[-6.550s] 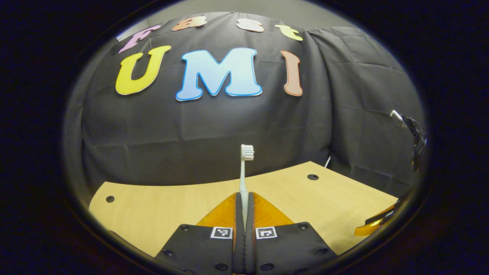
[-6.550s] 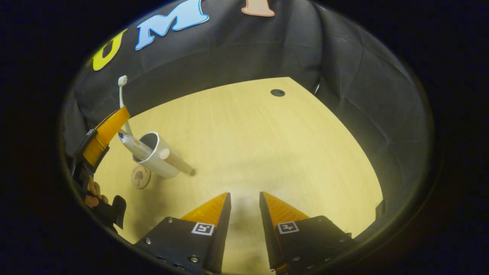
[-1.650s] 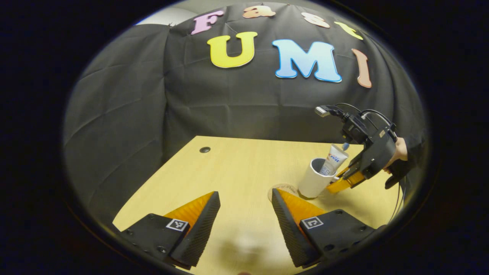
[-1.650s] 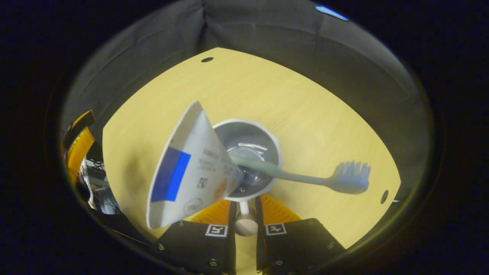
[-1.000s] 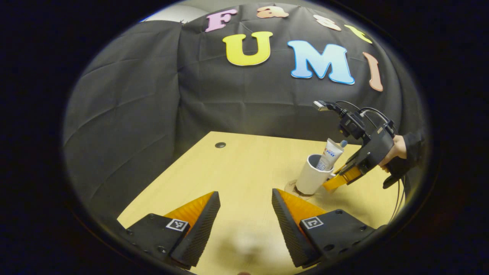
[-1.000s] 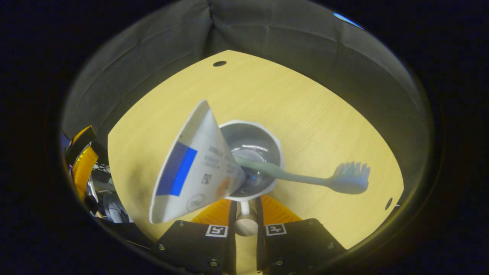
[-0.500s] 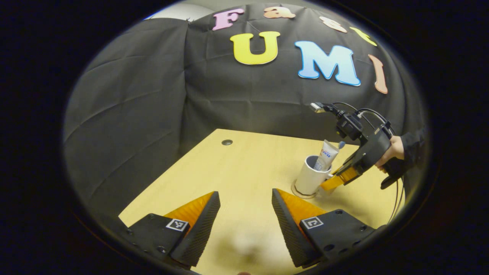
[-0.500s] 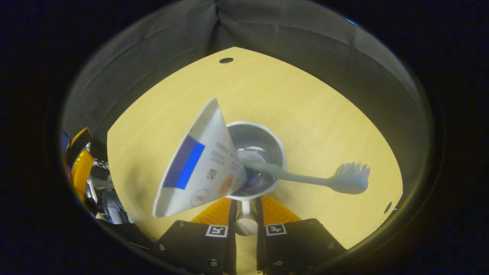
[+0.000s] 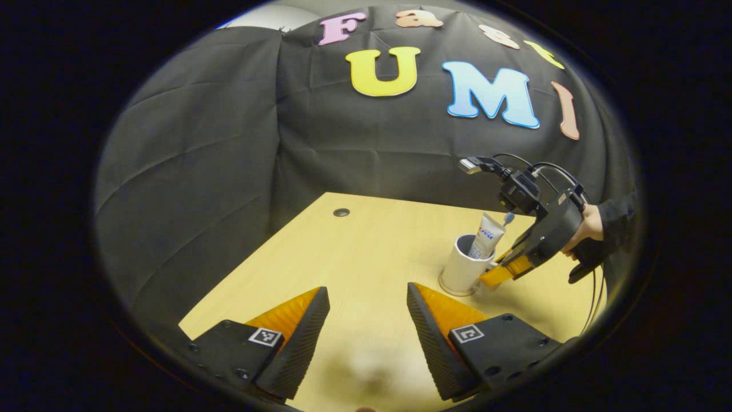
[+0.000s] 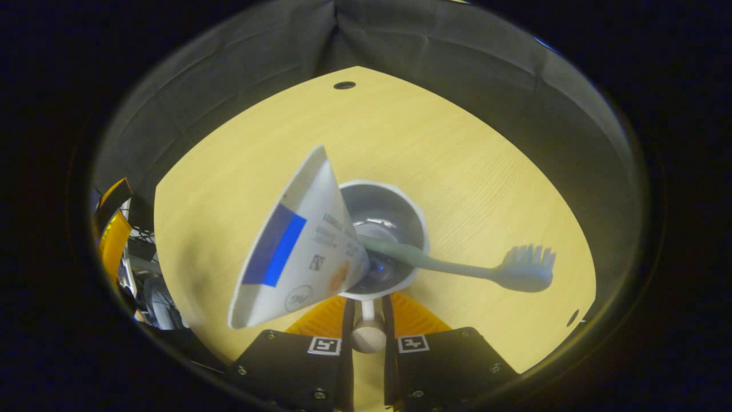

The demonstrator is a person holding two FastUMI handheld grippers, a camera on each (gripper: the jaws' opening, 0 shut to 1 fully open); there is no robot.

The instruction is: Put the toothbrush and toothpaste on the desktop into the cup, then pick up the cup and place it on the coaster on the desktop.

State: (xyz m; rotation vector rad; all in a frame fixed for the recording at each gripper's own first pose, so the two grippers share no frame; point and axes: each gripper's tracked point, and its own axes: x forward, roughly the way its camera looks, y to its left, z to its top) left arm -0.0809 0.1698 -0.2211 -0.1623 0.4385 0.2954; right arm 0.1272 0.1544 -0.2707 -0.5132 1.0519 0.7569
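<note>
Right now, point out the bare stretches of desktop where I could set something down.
Free: the desktop between the left gripper and the hole near the cloth wall, running up to the cup. Crowded: the right side, where the cup with toothpaste and toothbrush sits on the coaster, its handle pinched by the right gripper.

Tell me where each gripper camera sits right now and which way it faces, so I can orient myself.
Left gripper view: rides the open left gripper, low over the desktop, facing the booth wall; farther off, the right gripper and a hand.
Right gripper view: rides the right gripper, looking steeply down into the cup; its fingers clamp the cup's handle.
Shared: cup, toothpaste, toothbrush, desktop.
</note>
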